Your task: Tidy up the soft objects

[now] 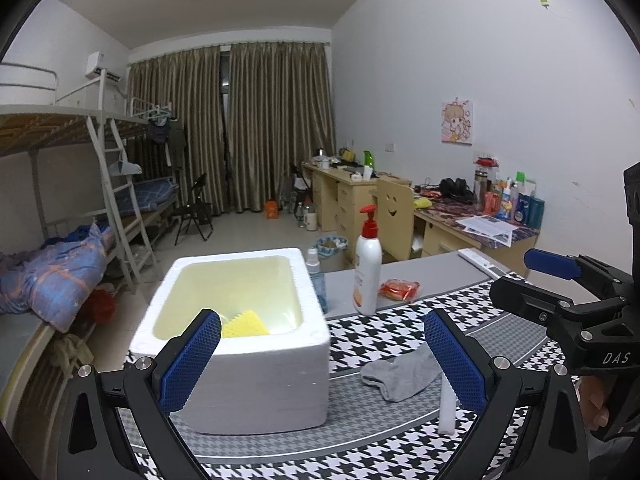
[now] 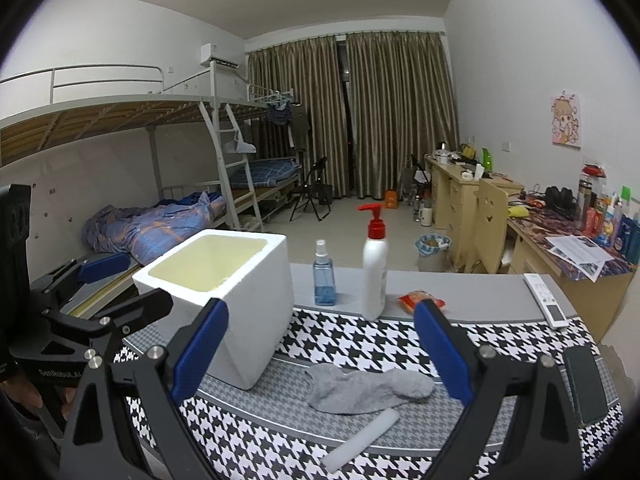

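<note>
A dormitory room: metal bunk beds (image 2: 168, 128) with a ladder (image 2: 236, 168) and rumpled bedding (image 2: 152, 228) line one wall, cluttered desks (image 2: 460, 192) the other, and drawn curtains (image 2: 360, 116) close the far end.

Both tools were built alike: the left gripper (image 1: 322, 354) and the right gripper (image 2: 322, 350) each had matte black curved arms ending in blue fingers with a diamond-textured rubber face. Round silver screws dotted the black arms at the pivots. White lettering reading "DAS" marked the right gripper's body, and "GenRobot.AI" the left one's. Bare skin of a hand (image 1: 596, 404) showed just below the "DAS" lettering.
</note>
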